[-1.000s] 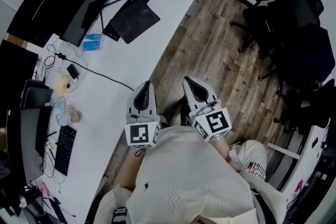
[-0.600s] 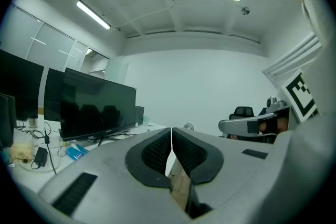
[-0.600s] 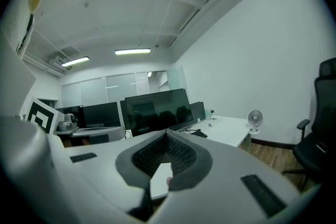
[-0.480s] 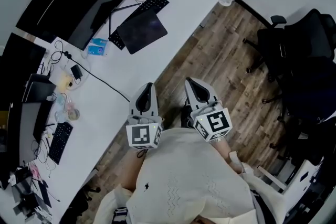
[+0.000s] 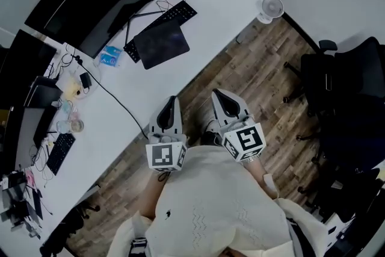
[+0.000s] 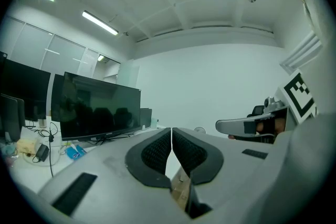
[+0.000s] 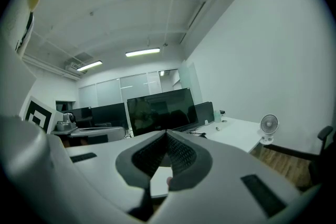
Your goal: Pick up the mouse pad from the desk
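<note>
The dark mouse pad (image 5: 162, 45) lies flat on the long white desk (image 5: 198, 15), next to a black keyboard (image 5: 159, 29) and in front of a wide monitor (image 5: 102, 0). Both grippers are held close to the person's chest, well short of the pad. My left gripper (image 5: 171, 102) is shut and empty, over the desk's near edge. My right gripper (image 5: 220, 96) is shut and empty, above the wooden floor. In the left gripper view the jaw tips (image 6: 171, 129) meet; in the right gripper view they (image 7: 166, 134) meet too.
Cables, a blue packet (image 5: 109, 58), cups and a second keyboard (image 5: 58, 152) clutter the desk's left part. A small white fan (image 5: 271, 8) stands at the desk's far end. Black office chairs (image 5: 349, 99) sit on the wooden floor (image 5: 258, 75) to the right.
The head view has shifted: the desk, pad and fan now sit further right and lower in frame. Both grippers stay shut in about the same place before the chest.
</note>
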